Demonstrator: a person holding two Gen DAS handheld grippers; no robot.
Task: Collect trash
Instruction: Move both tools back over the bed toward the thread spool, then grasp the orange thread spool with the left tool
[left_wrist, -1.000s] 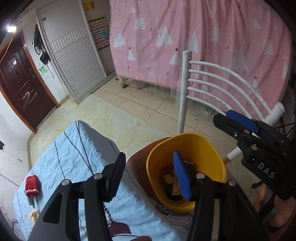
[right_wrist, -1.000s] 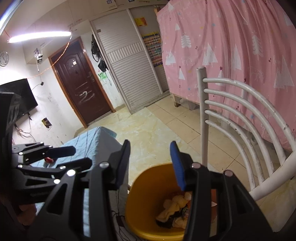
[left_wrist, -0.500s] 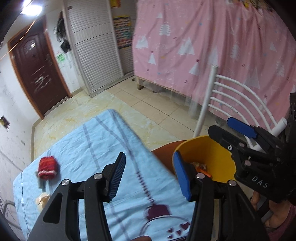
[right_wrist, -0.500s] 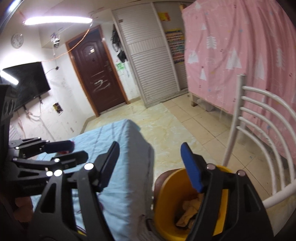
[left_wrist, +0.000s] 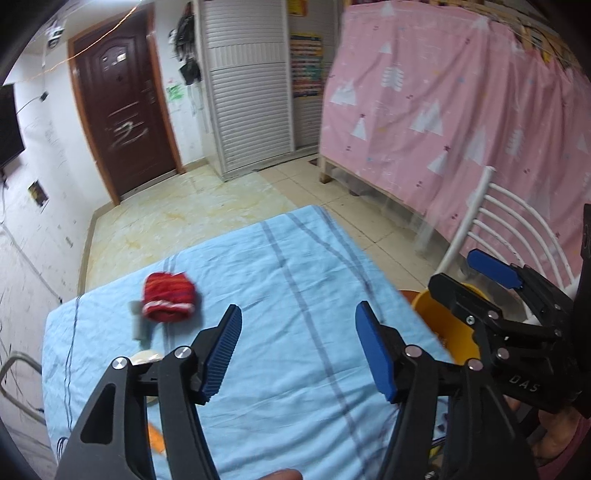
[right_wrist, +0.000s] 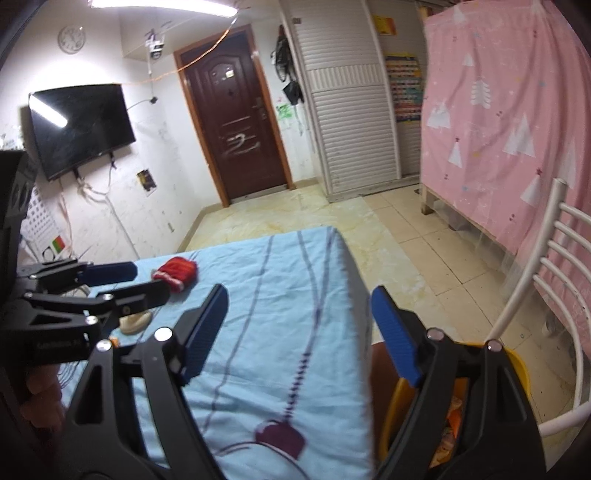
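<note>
both grippers are hovering over the surface covered by a light blue striped cloth (left_wrist: 280, 280), nothing between either pair of fingers. left gripper (left_wrist: 297, 352) is sitting with its blue-padded fingers parted, having just been opening wider, empty. right gripper (right_wrist: 299, 332) is also spread wide, its fingers having just been opening too, empty; in the left wrist view it is showing at the right edge (left_wrist: 480, 280) above the bin. trash still lying on the cloth: a crumpled red wrapper with white edge (left_wrist: 169, 298) toward the far left part, a small grey piece (left_wrist: 139, 320) just beside it on its left, a pale round scrap (right_wrist: 133, 320) nearer the left gripper, and an orange bit (left_wrist: 156, 437) partly hidden behind the left fingers. the round yellow plastic bin (right_wrist: 519, 363) is standing off the right edge of the surface, next to a white metal chair back (right_wrist: 554, 258), with orange and pale scraps (right_wrist: 452, 410) already inside, mostly blocked by the right fingers.
</note>
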